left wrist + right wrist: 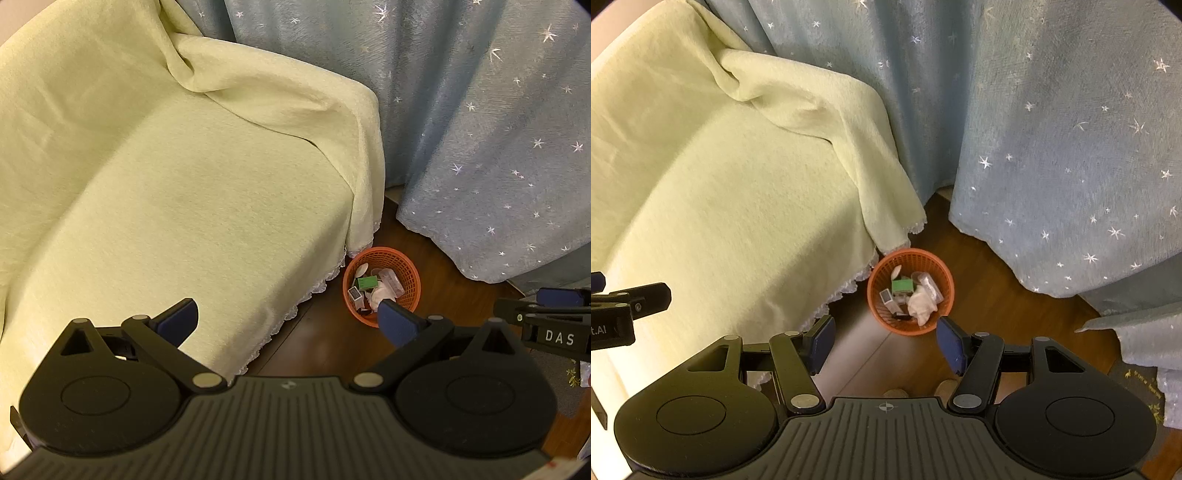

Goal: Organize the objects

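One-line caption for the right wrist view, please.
Right gripper, open and empty, hangs above an orange basket of small items on the floor beside a pale green blanket.

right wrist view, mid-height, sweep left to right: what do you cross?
left gripper at the left edge → pale green blanket → orange basket on the wood floor → starred blue curtain
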Tool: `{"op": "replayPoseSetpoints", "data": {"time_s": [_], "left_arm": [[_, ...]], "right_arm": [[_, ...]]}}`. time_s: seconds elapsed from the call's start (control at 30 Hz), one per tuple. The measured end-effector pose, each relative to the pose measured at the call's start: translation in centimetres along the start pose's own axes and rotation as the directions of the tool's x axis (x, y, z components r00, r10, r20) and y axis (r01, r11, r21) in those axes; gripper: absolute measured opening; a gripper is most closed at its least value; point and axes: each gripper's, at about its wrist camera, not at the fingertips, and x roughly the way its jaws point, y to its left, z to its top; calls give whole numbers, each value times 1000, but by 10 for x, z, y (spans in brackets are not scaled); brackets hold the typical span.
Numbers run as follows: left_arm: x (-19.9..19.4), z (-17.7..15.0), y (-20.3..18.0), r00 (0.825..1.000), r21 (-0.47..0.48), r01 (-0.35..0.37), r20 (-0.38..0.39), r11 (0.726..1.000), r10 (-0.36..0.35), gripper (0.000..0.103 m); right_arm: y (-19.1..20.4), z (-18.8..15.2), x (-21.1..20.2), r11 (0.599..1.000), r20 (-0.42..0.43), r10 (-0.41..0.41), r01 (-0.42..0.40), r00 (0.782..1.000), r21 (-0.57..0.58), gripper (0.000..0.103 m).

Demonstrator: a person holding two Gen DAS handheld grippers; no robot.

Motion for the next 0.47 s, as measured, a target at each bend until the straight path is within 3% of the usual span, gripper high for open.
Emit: {"op": "replayPoseSetpoints", "data": {"time_s": [0.47], "left_arm": [[0, -4, 6, 1000, -31, 7, 27, 1000, -6, 102]], "right_arm": [[-1, 1, 1, 1000, -6, -4, 4, 1000, 2, 58]]}}
